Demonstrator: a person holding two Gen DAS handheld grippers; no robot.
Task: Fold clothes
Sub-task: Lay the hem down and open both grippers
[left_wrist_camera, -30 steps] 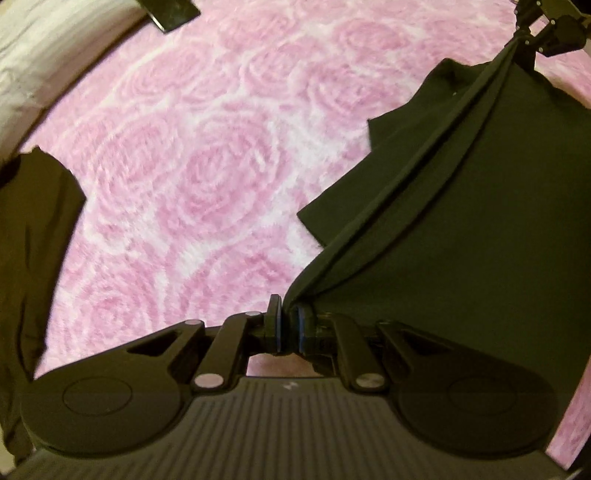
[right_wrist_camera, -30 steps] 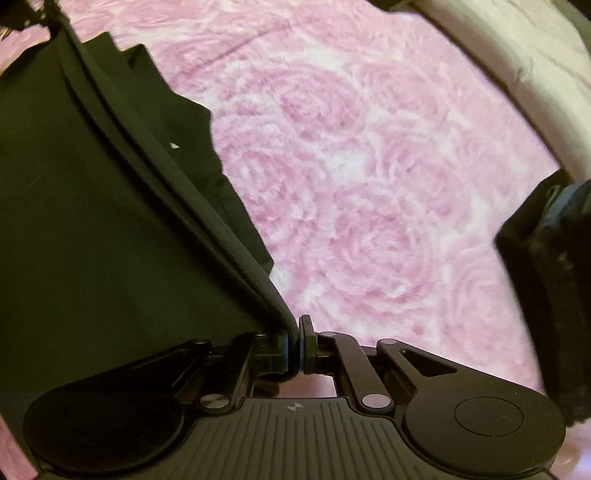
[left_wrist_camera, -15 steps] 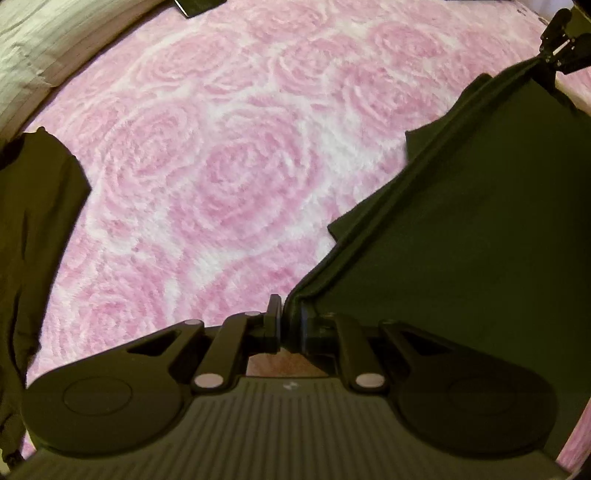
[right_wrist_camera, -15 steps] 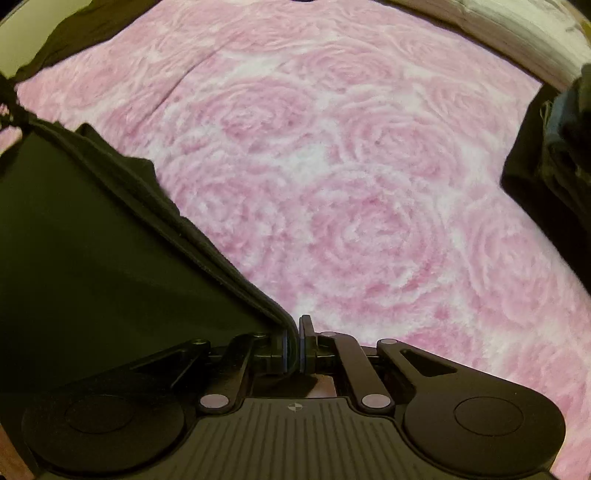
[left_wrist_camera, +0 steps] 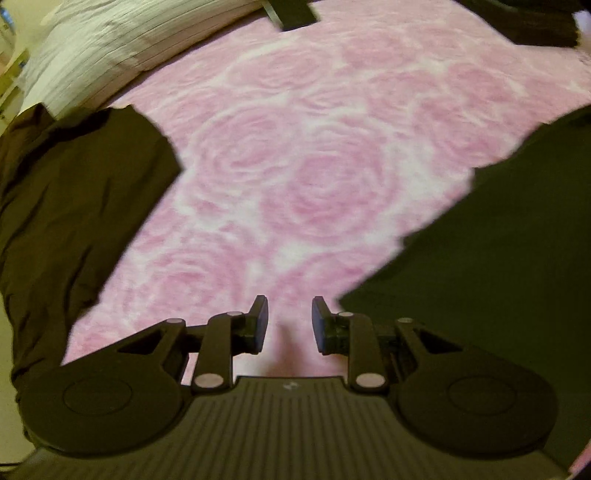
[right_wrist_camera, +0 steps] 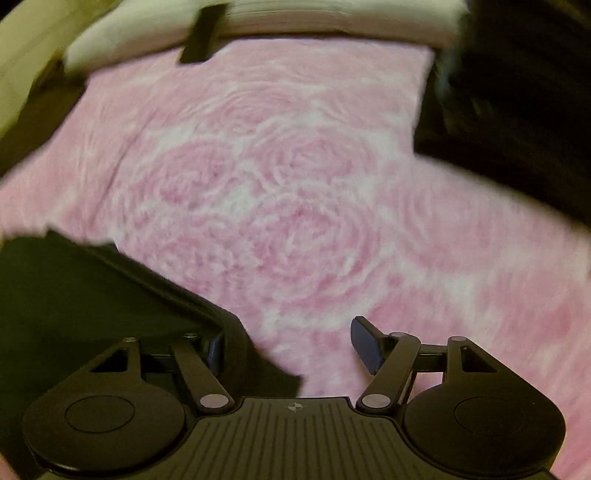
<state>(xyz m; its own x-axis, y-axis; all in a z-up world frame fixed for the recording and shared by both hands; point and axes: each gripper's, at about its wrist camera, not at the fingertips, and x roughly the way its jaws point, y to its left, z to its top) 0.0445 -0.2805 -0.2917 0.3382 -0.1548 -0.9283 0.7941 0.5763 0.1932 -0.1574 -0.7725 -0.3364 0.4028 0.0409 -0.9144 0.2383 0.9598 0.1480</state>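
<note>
- Lying flat on the pink rose-patterned blanket (left_wrist_camera: 314, 177), the dark garment (left_wrist_camera: 509, 266) fills the right side of the left wrist view; its visible edge runs on a slant, from beside the left gripper (left_wrist_camera: 286, 325) up toward the right border.
- Seen from the right wrist, that same garment (right_wrist_camera: 74, 295) sits at lower left, its hemmed edge slanting down to the right gripper (right_wrist_camera: 291, 343).
- Left gripper: fingers spread apart, nothing between them, only blanket showing in the gap.
- Right gripper: fingers spread wide; a corner of the garment drapes across the left finger (right_wrist_camera: 216, 349), not pinched.
- Counted: two grippers, one garment being worked, one brown garment (left_wrist_camera: 74, 206) left of the blanket's middle, and a dark pile (right_wrist_camera: 517, 110) at the blanket's far right.
- A pale pillow (left_wrist_camera: 110, 48) lies beyond the blanket, with a small dark object (left_wrist_camera: 291, 13) beside it.
- Both views are motion-blurred; the garments are cut off by the borders, so their full outlines cannot be made out.
</note>
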